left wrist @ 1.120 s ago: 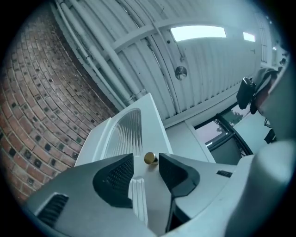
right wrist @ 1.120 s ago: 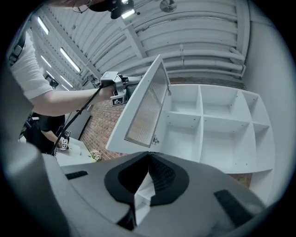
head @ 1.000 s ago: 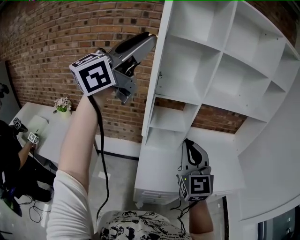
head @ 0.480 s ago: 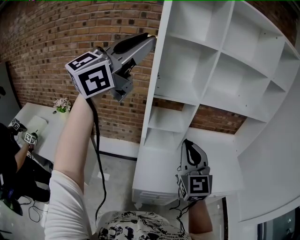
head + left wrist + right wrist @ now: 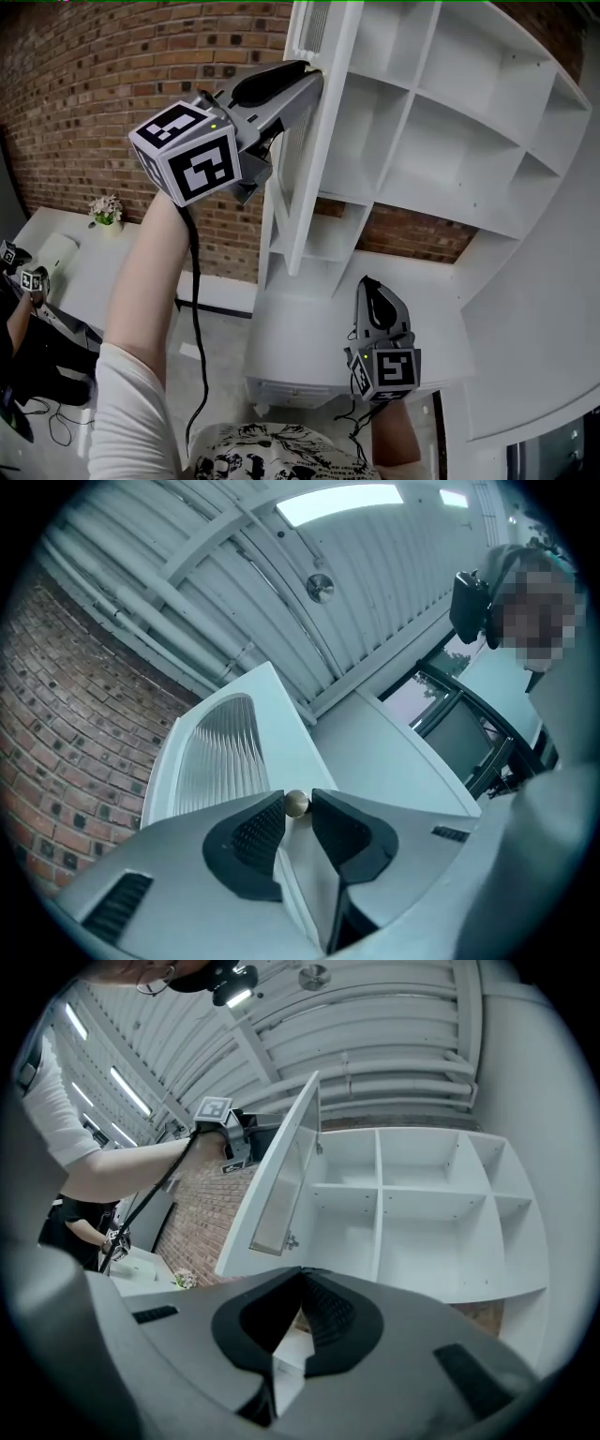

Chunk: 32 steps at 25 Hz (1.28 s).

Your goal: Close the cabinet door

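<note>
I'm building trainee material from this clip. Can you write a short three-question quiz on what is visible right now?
1. True or false: the cabinet door is fully shut.
2. What sits between the left gripper's jaws? A) the knob B) a cup C) nothing
3. Which gripper holds nothing?
Key: 1 false, the door stands ajar. 2 A, the jaws are closing on the knob. 3 the right gripper, whose jaws are together.

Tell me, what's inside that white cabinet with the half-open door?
Only bare white shelves show in the cabinet, nothing stored on them. The door hides a strip along its left side, so that part is unknown.
</note>
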{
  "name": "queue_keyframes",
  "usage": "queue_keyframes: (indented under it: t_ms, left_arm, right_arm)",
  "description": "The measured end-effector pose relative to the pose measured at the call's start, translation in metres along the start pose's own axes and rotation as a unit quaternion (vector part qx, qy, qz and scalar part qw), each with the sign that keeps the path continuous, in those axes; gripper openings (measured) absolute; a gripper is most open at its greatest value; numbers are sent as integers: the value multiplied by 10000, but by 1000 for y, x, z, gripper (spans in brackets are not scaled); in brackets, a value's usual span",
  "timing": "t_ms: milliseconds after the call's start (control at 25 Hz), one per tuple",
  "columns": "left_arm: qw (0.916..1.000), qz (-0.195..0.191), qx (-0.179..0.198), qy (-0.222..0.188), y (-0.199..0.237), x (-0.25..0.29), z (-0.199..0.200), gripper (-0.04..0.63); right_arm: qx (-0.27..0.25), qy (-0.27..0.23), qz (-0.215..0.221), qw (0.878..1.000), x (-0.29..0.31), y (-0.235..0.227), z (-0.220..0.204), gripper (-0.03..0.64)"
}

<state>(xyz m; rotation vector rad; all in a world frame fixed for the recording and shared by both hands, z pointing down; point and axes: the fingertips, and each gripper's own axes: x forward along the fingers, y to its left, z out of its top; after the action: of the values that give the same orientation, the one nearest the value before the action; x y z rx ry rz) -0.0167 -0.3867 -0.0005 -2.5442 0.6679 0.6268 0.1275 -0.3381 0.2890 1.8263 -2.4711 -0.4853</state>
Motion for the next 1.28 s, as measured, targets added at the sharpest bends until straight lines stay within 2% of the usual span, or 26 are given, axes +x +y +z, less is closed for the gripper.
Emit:
queue_keyframes:
  t_ms: [120,280,360,640,840,1160,1280]
  left_arm:
    - [10000,22,12,45,-7,15,-9,100]
    - [9983,174,364,419,-23,47,-24,97]
    - [9974,278,414,510,-27,59,-31,95]
    - [9959,476,488,594,-30,105,-60,92]
    - [9958,464,470,635,-25,135,-81,91]
    - [9922,628,793,722,-14,184,-118,92]
    - [9916,680,737,811,-8,197,-128,94]
  right_arm:
    - [-79,120,-13,9999,0,-15,-8,5]
    - [-175,183,-106,9996,-11,-42,-16,5]
    - [-232,172,-152,9995,-16,-51,-16,5]
    - [-216,264,-225,9992,-6,-75,-28,5]
    - [-278,242,-266,9990,11,-91,-29,5]
    - [-259,283,-250,9990,45,-132,-48,5]
    - [-240,277,-209,9991,60,-141,-54,6]
